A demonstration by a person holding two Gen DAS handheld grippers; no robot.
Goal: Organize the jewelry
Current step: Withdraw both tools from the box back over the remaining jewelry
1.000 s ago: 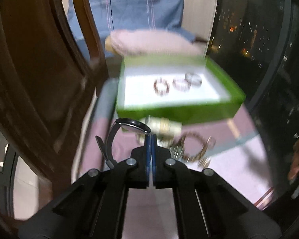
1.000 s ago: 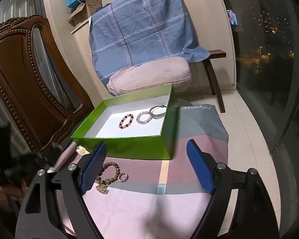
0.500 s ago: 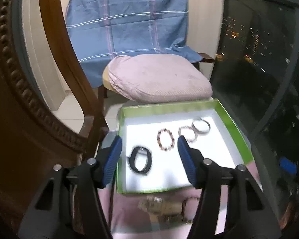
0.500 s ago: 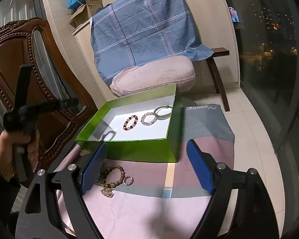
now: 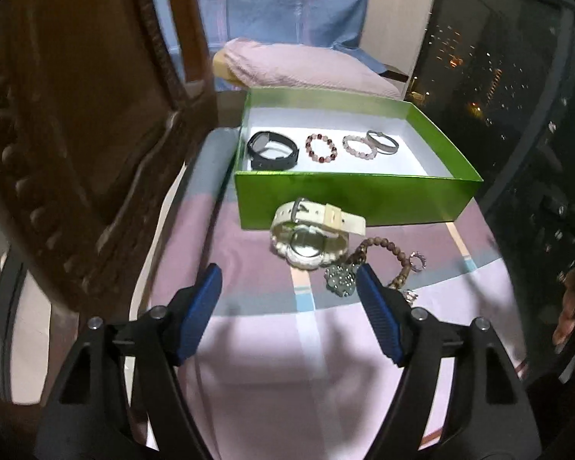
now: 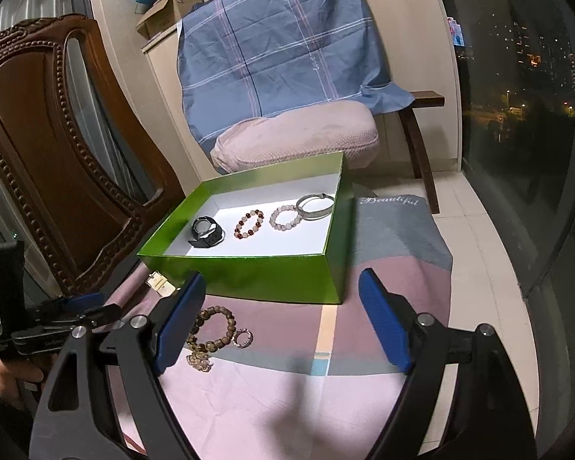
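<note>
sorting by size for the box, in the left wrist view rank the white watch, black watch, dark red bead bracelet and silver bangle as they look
1. White strap watch, largest, though nearest the camera.
2. Black strap watch.
3. Dark red bead bracelet and silver metal bangle look alike; not ranked.

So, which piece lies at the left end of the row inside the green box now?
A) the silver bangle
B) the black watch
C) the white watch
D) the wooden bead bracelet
B: the black watch lies at the left end of the row in the green box, while the silver bangle is at the right end and the white watch rests outside on the cloth.
</note>
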